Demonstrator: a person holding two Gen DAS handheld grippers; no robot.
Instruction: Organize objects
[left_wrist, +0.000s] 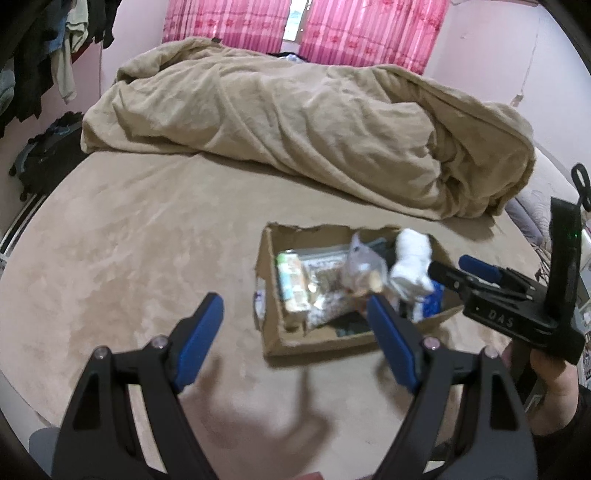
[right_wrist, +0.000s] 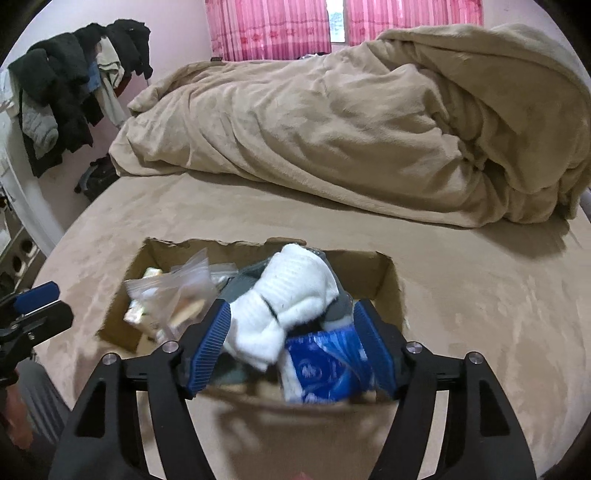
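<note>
An open cardboard box (left_wrist: 273, 332) (right_wrist: 384, 273) sits on the beige bed. Inside lie a white sock bundle (left_wrist: 410, 258) (right_wrist: 291, 291), a blue printed packet (right_wrist: 325, 362), a clear zip bag (left_wrist: 360, 266) (right_wrist: 177, 284) and a pale green carton (left_wrist: 291, 284). My right gripper (right_wrist: 292, 305) (left_wrist: 448, 264) hangs over the box's near right corner, open, with the sock and the blue packet between its fingers; the pads do not clamp them. My left gripper (left_wrist: 293, 301) (right_wrist: 59, 302) hovers open over the bed at the box's near left side, holding nothing.
A crumpled beige blanket (left_wrist: 314, 122) is heaped across the far half of the bed. Pink curtains (right_wrist: 273, 29) hang behind it. Dark clothes (right_wrist: 74, 81) are piled on a rack at the left, and a black bag (left_wrist: 44, 155) lies on the floor beside the bed.
</note>
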